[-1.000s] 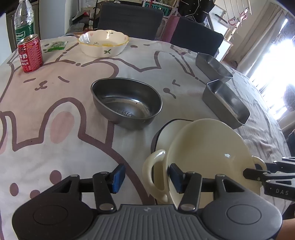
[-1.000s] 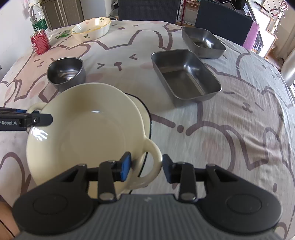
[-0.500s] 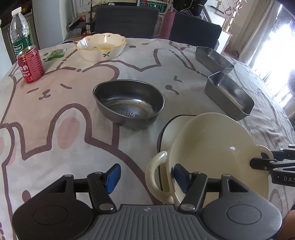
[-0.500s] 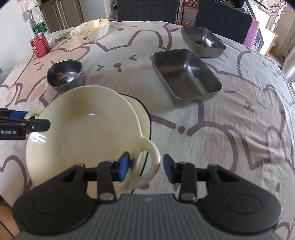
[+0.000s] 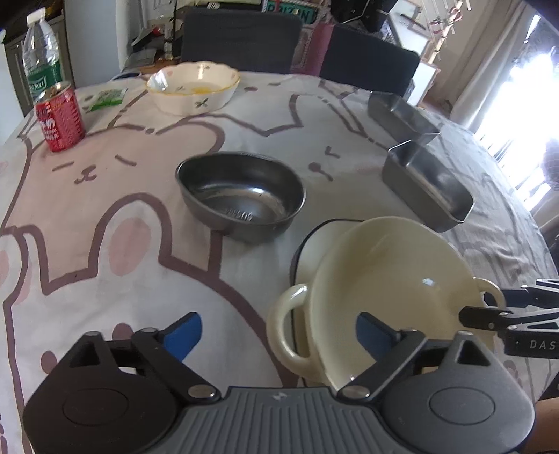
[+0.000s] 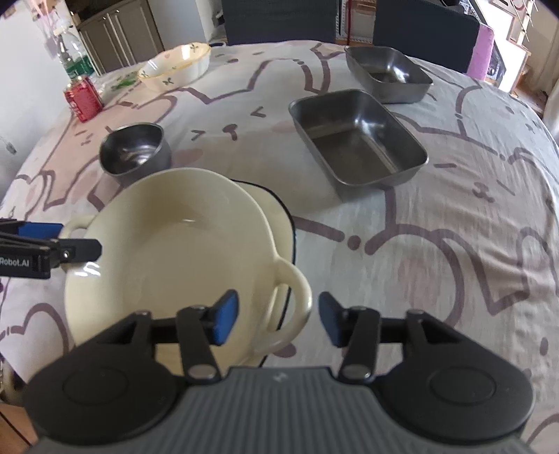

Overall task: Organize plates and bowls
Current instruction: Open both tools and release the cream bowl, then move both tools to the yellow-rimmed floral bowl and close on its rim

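Your left gripper (image 5: pixel 277 331) and right gripper (image 6: pixel 277 317) have just been opening — both jaws stand apart around the cream two-handled bowl's (image 5: pixel 391 279) loops. It sits on the black-rimmed plate (image 6: pixel 276 209) near the table's near edge — back straight out without nudging it.

We see two dark chairs (image 5: pixel 241 36) beyond the table's bunny-print cloth (image 5: pixel 87 216), a grey cabinet (image 6: pixel 118 31) at left, and bright curtained windows (image 5: pixel 517 97) at right.
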